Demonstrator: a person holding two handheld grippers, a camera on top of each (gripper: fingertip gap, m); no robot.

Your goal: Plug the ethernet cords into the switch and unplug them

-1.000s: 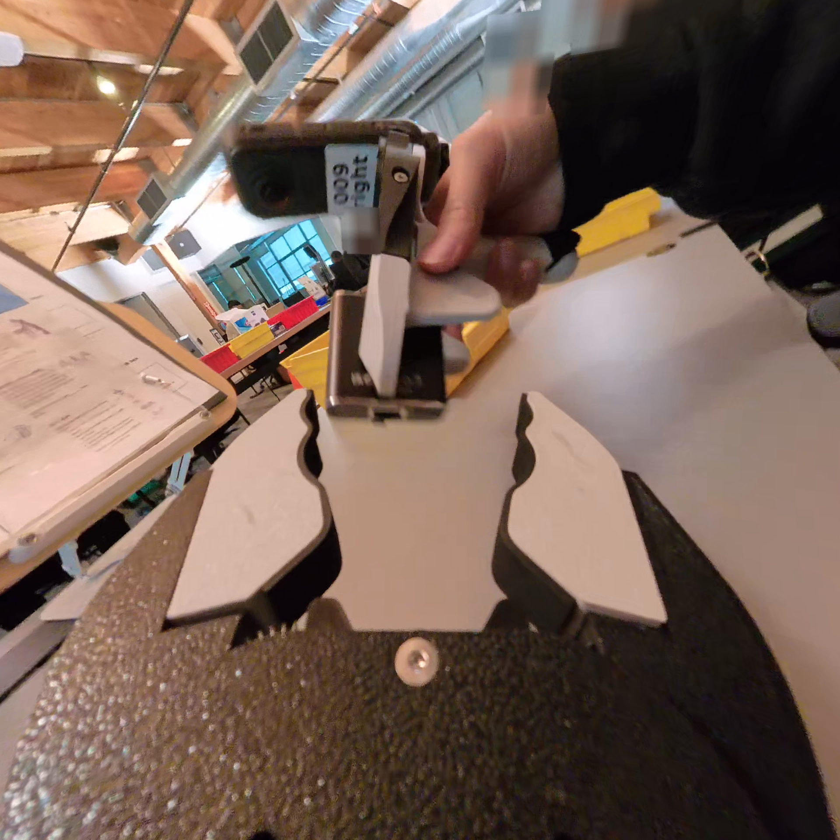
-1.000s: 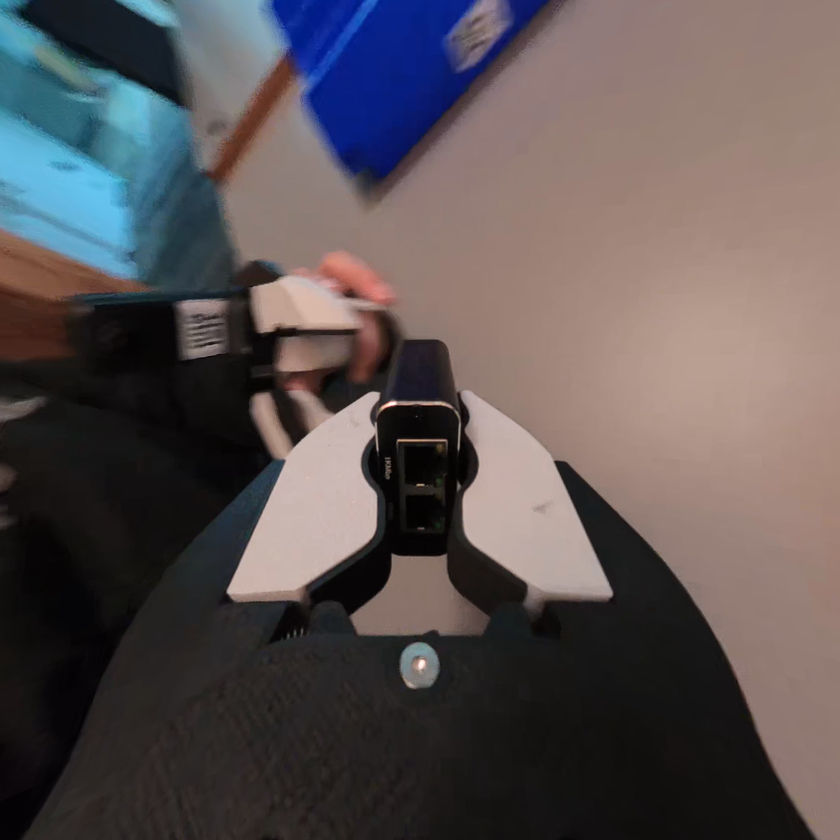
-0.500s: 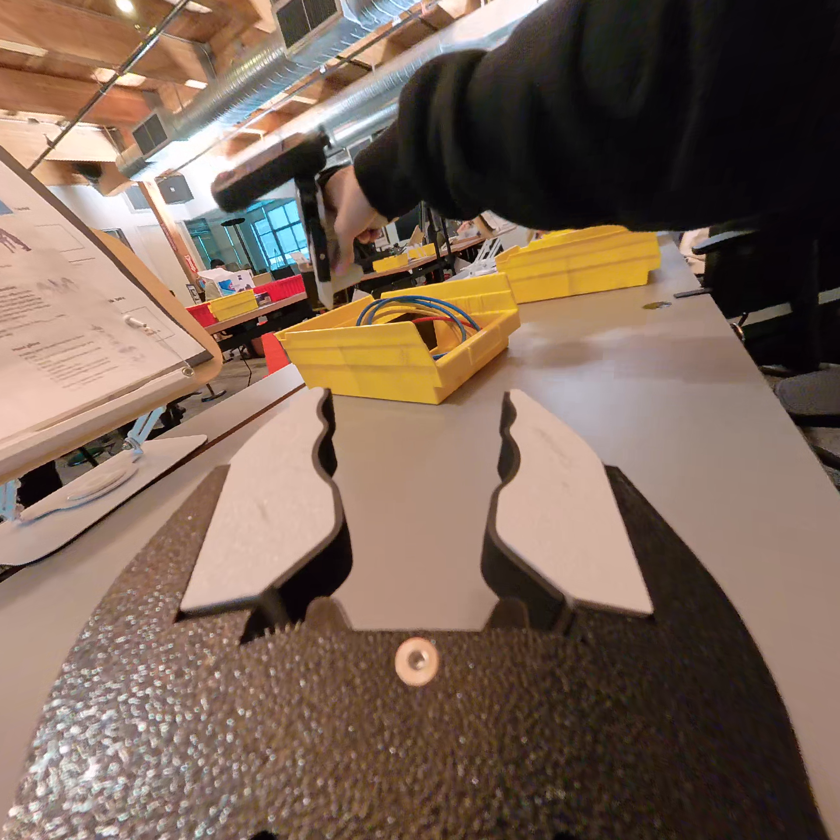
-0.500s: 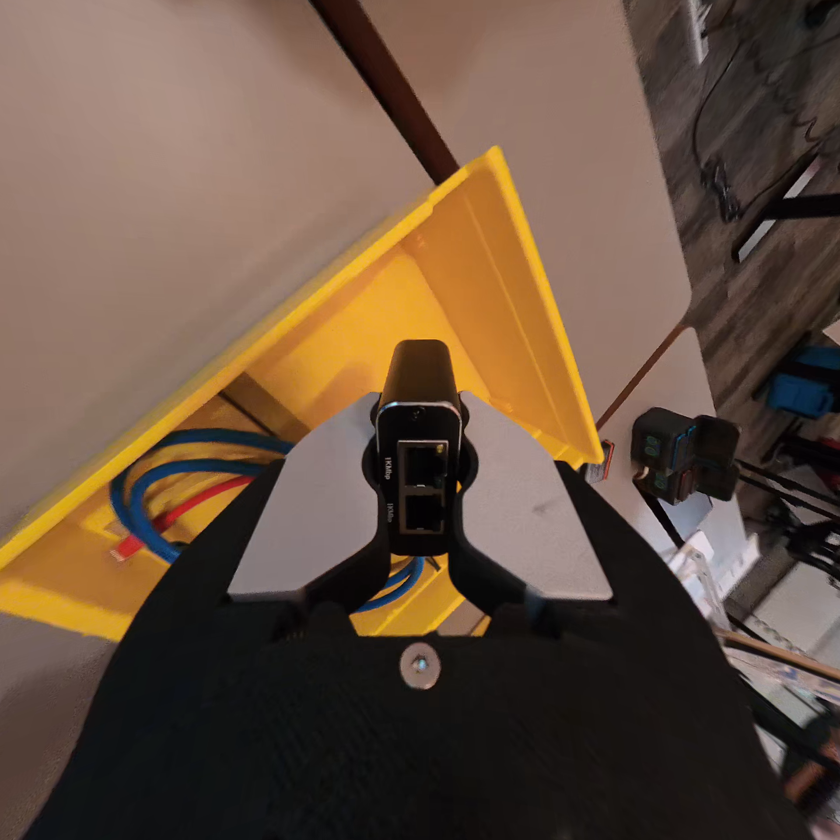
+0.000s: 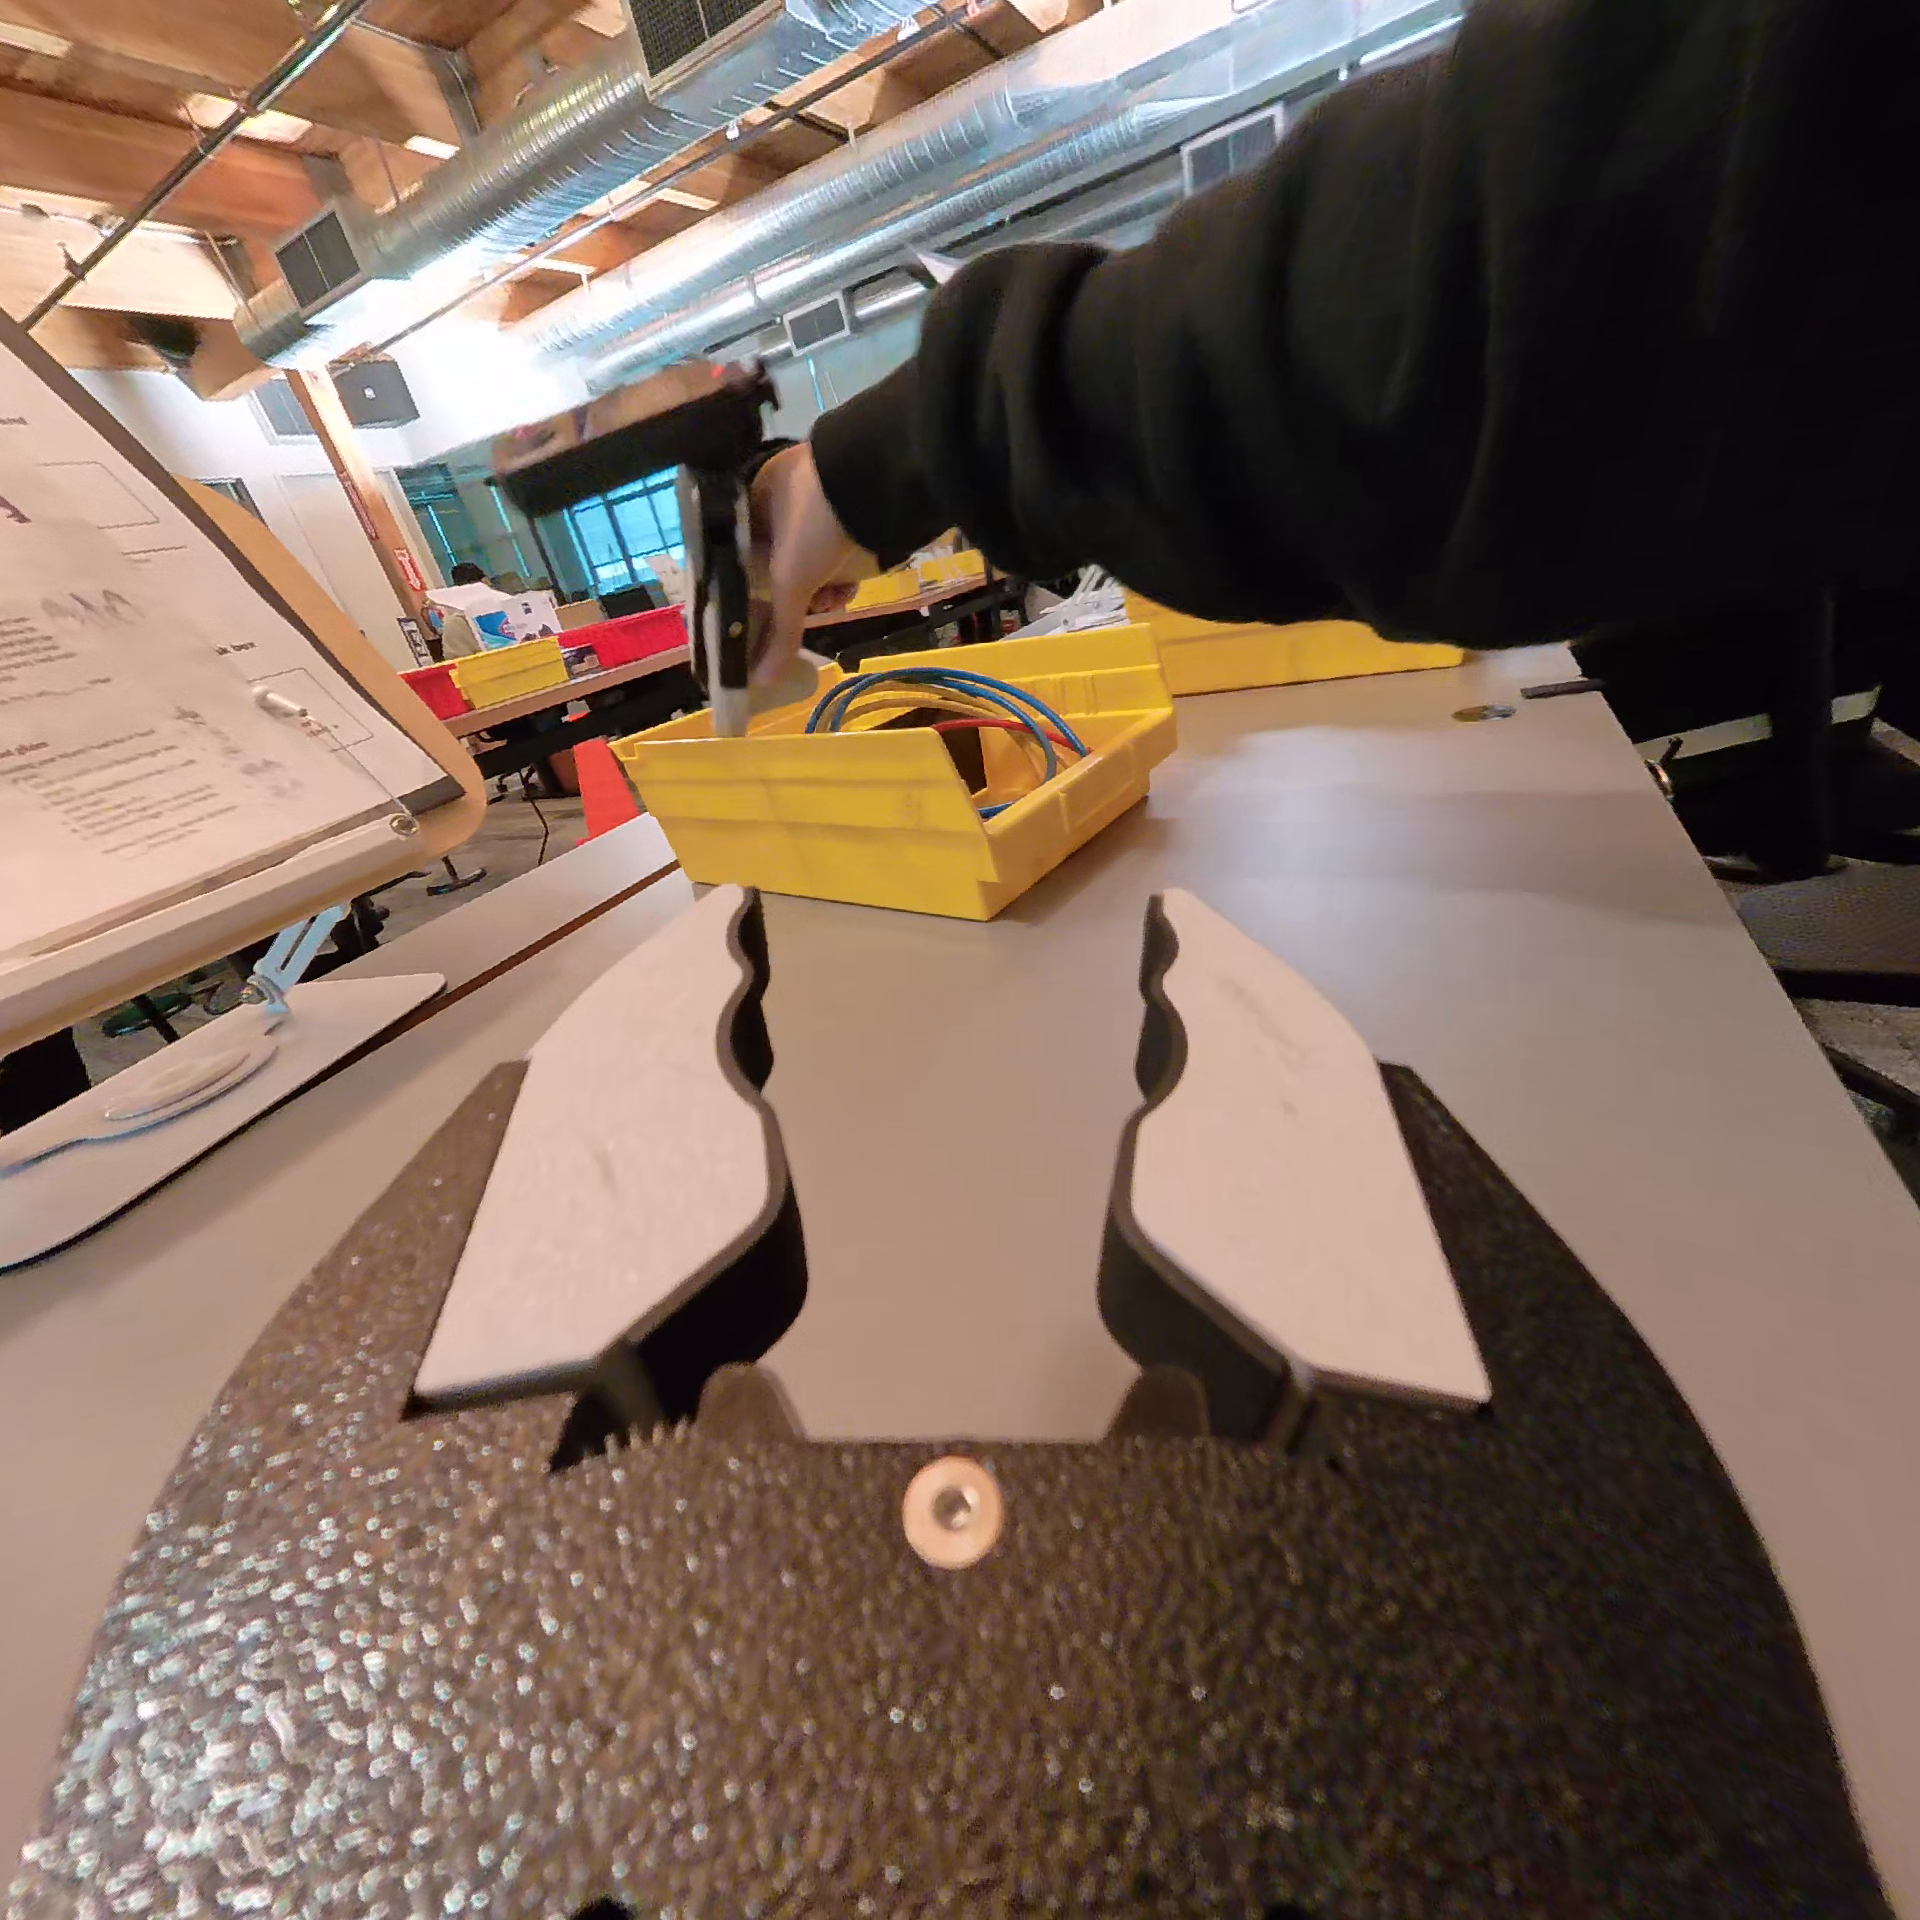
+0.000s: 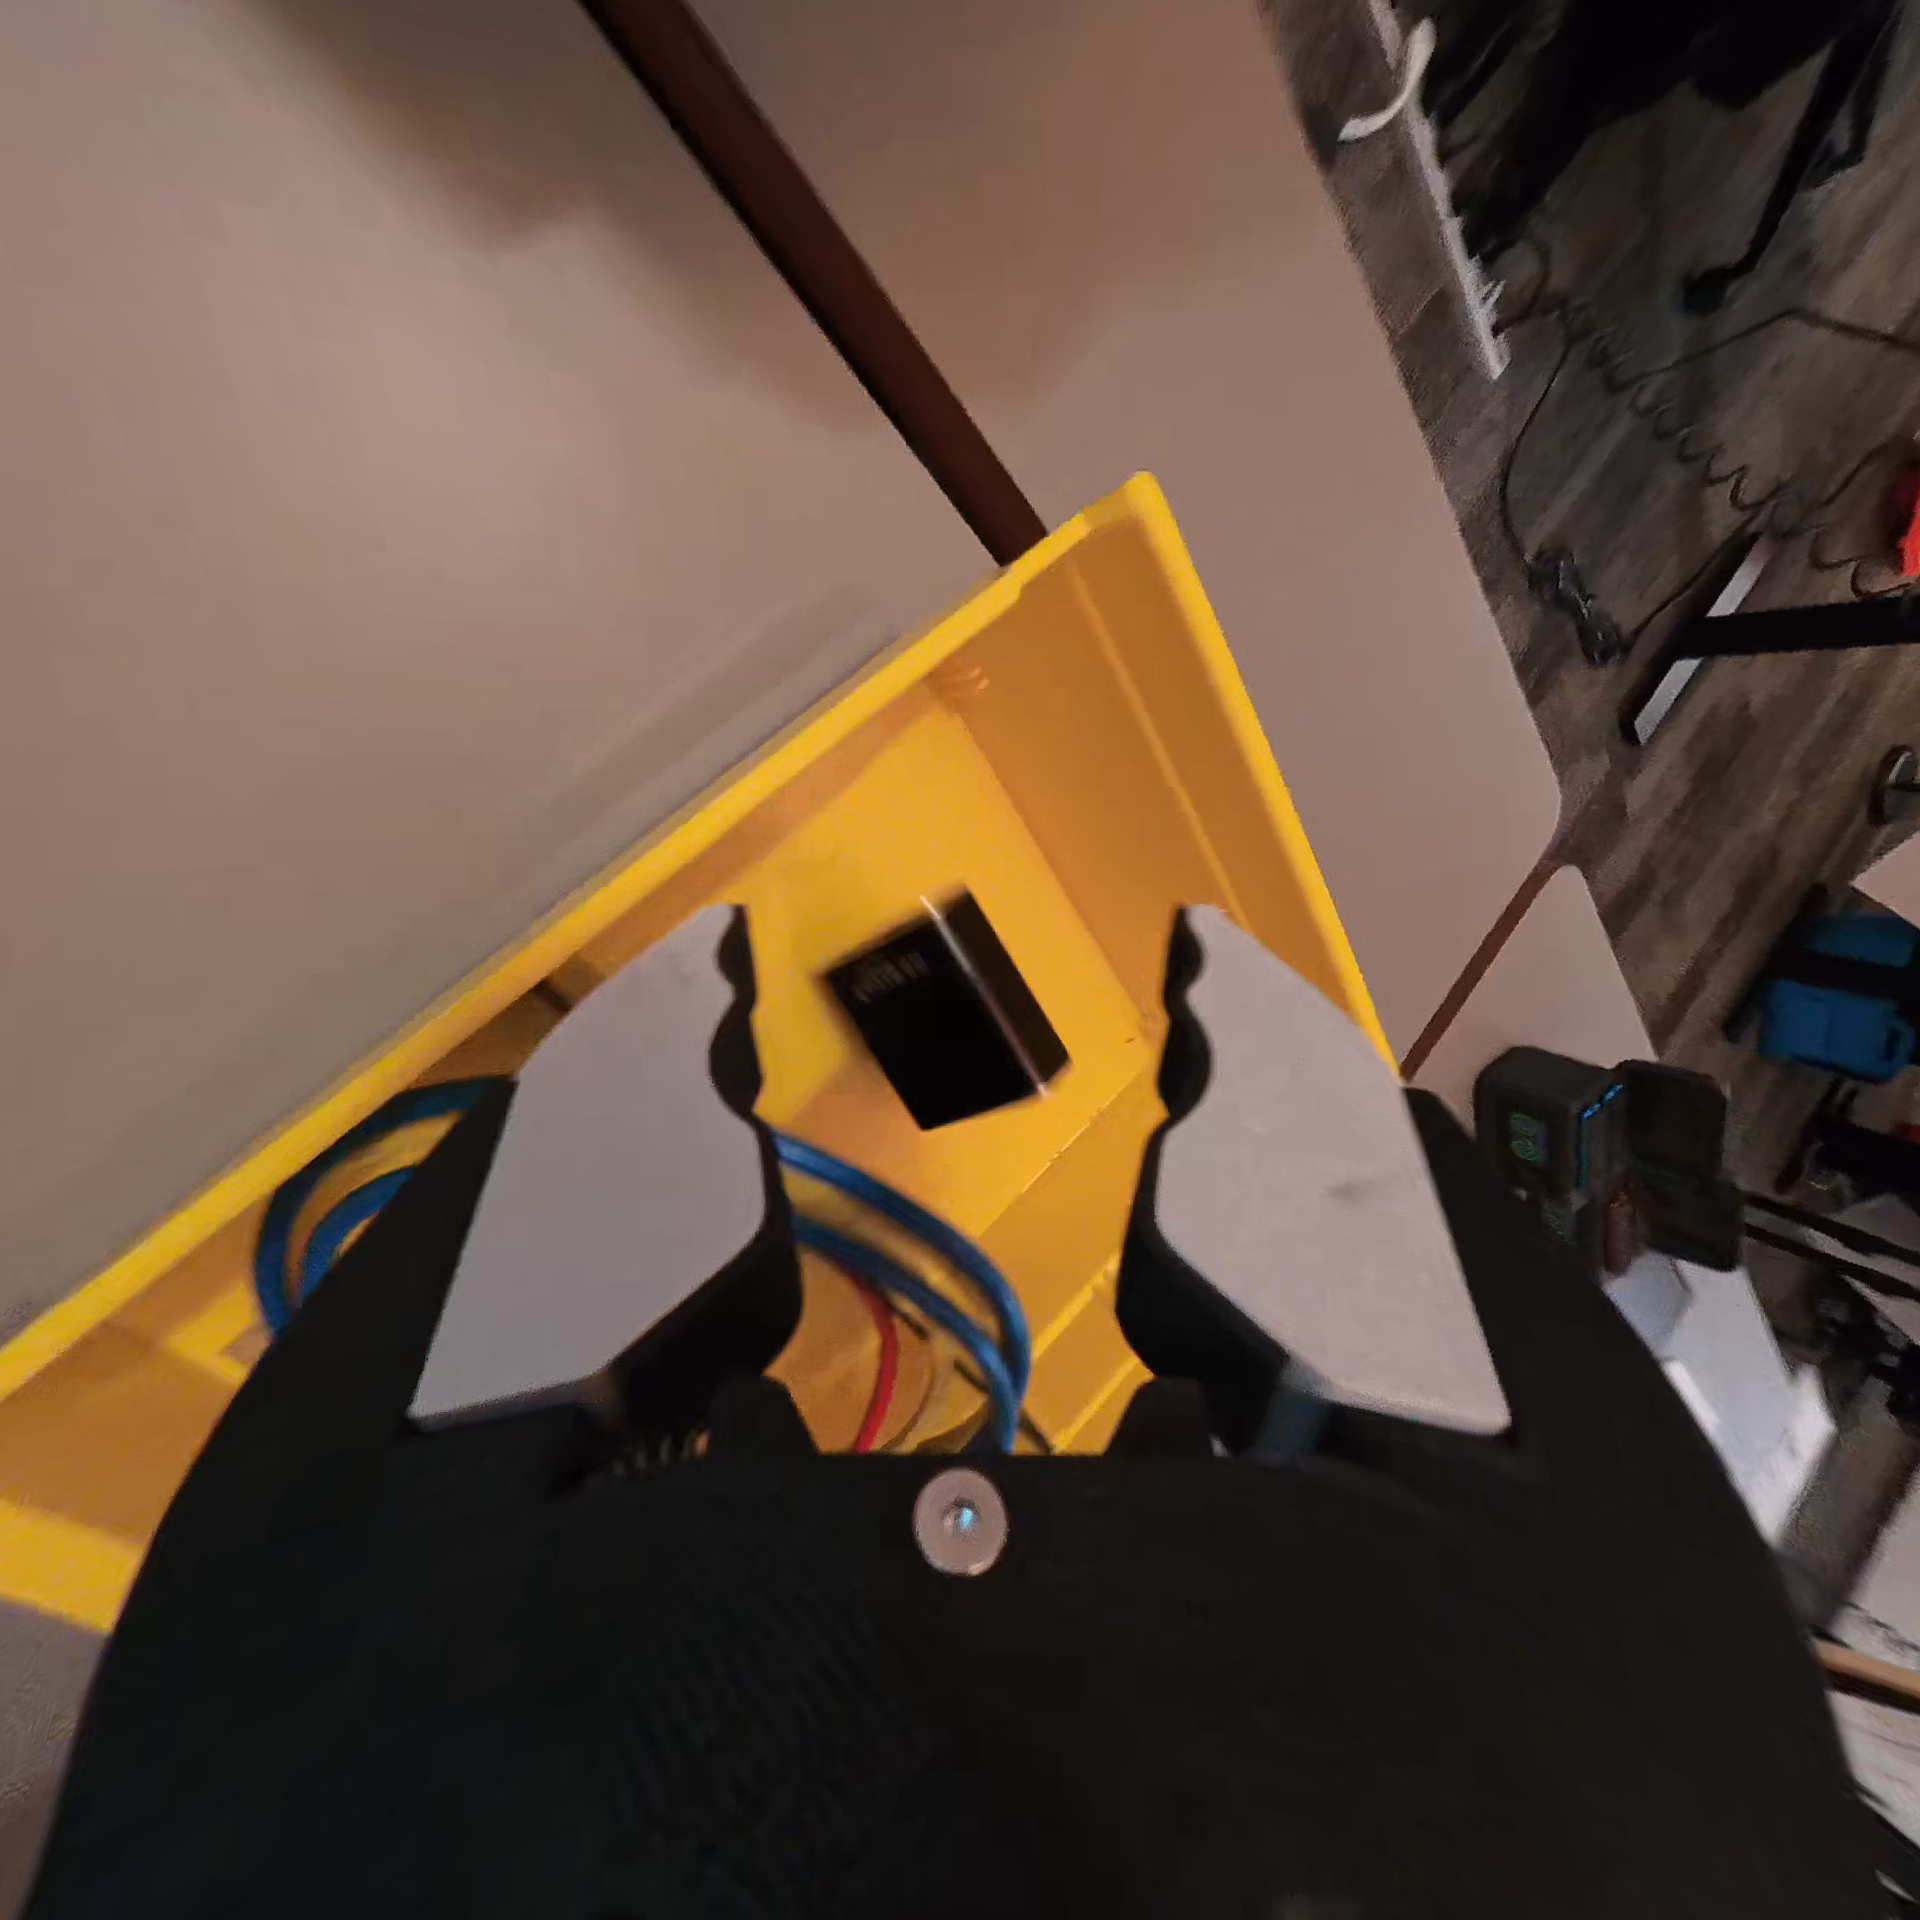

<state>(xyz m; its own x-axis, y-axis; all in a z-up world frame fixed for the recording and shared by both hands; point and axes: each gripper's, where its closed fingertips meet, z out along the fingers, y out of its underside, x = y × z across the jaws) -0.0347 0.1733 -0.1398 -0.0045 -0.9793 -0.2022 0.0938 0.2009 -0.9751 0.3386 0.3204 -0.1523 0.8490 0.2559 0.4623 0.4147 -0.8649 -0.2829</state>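
my right tool (image 6: 956,1039) hangs over the yellow bin (image 6: 1174,665), fingers spread and empty. the black switch (image 6: 948,1010) lies on the bin floor right between the tips, centre frame, its long axis running upper left to lower right, skewed to my fingers. the blue cords (image 6: 914,1226) and a red cord (image 6: 883,1371) coil just below it in the frame. my left tool (image 5: 951,935), wide open and empty, points along the bare grey bench (image 5: 1351,831), the bin well ahead of it. so i judge the right is far nearer. open workshop beyond, a tilted document stand (image 5: 208,727) at left.
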